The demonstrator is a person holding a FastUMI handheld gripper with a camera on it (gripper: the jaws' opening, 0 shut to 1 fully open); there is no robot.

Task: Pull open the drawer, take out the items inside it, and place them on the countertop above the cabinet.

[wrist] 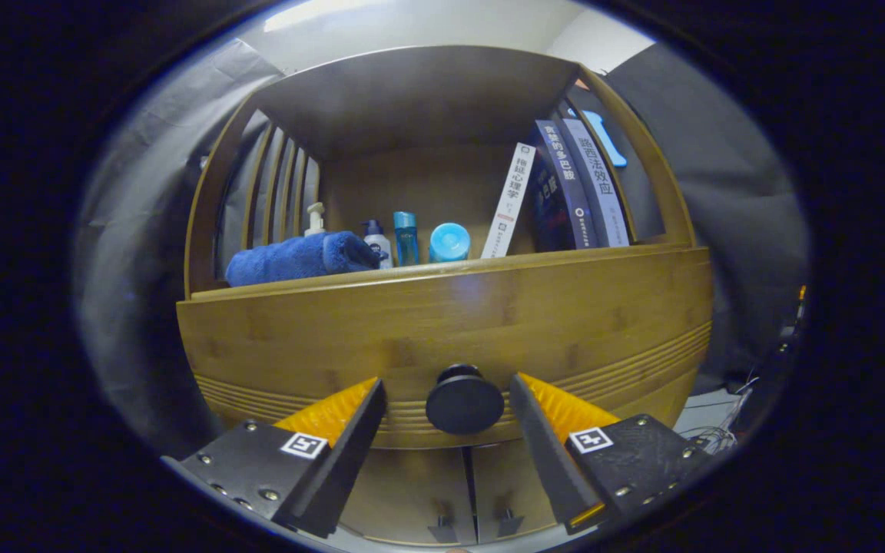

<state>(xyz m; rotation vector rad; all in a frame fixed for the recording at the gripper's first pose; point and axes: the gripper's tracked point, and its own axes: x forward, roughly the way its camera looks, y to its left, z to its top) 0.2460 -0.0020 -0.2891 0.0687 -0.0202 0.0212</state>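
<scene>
1. The drawer [442, 322] spans the wooden cabinet [673, 384] just under the desk [442, 269]. Its front looks flush with the cabinet, so I read it as shut. What lies inside is hidden.

2. Its round dark knob [464, 401] sits mid-front, between the two fingers of the gripper [449, 399]. The jaws are spread, one finger to each side of the knob, with a gap on both sides; neither presses on it.

3. A shut drawer with spread jaws at the knob fits two stages: about to grip and pull it open, or having just let go after pushing it shut. One moment cannot settle which.

4. If a pull is the step in hand, doing it well calls, in my judgement, for keeping the knob centred between the fingers, closing evenly on its sides, then drawing straight back along the drawer's run. An off-centre pinch could slip off the round knob; a slanted pull could jam the drawer.

5. On the desk, counted: one rolled blue towel [300, 257], one pump bottle [314, 219] behind it, one small dark-capped bottle [376, 242], one tall blue bottle [405, 238], one round blue-lidded jar [449, 243], and three books [569, 188] leaning at the right end.

6. Below the drawer are two cabinet doors [412, 491], each with a small handle, both closed.
</scene>
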